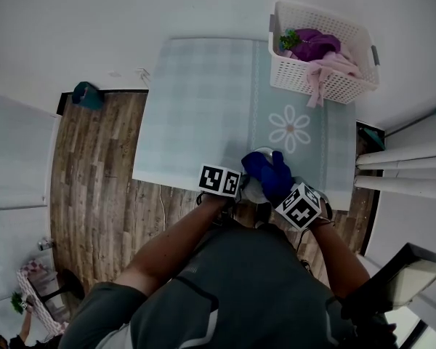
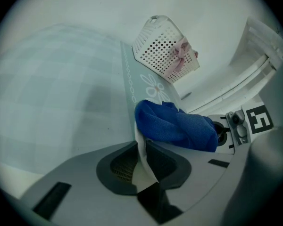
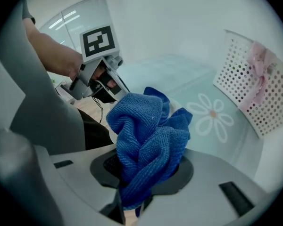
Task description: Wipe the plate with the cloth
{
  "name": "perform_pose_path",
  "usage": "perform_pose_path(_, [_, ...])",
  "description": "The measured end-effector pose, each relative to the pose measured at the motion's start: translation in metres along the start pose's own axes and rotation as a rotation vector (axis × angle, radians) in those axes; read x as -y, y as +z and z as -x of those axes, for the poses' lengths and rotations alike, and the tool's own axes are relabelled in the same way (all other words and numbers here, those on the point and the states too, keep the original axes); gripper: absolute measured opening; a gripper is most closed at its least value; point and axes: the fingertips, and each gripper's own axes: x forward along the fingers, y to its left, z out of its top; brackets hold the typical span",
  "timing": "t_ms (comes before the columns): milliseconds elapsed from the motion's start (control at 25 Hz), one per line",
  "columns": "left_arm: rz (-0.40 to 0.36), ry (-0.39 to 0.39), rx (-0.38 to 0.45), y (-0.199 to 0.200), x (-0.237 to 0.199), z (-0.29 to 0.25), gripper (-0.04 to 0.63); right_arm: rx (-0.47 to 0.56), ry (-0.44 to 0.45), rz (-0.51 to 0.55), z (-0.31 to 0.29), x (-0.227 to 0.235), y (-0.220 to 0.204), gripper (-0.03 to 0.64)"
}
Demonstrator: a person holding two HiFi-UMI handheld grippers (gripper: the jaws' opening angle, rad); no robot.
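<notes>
My left tongs pinch the white plate by its rim; my right tongs clamp the bunched blue cloth, which lies against the plate over the counter.

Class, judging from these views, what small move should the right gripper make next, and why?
Probably sweep the blue cloth across the plate: the right gripper holds it bunched against that plate, and the left gripper pinches the rim.

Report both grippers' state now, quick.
Left gripper: closed on the rim of the plate.
Right gripper: closed on the blue cloth.
</notes>
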Motion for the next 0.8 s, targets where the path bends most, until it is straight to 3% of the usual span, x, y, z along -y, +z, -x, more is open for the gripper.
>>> perform_pose_path(80, [-0.004,0.004,-0.003,-0.001,0.001,0.000,0.064,0.028,-0.006,0.021,0.005,-0.004,0.002,0.130])
perform_pose_path(240, [-0.013,0.016,0.002,0.001,0.001,0.000,0.064,0.108,0.087,0.061,-0.004,-0.041,0.031,0.130])
perform_pose_path(480, [-0.013,0.023,-0.009,0.001,0.001,-0.001,0.063,0.091,0.128,0.156,-0.033,-0.070,0.045,0.130])
perform_pose_path(800, [-0.009,0.019,-0.018,0.001,0.001,-0.001,0.061,0.078,0.126,0.066,-0.020,-0.050,0.018,0.130])
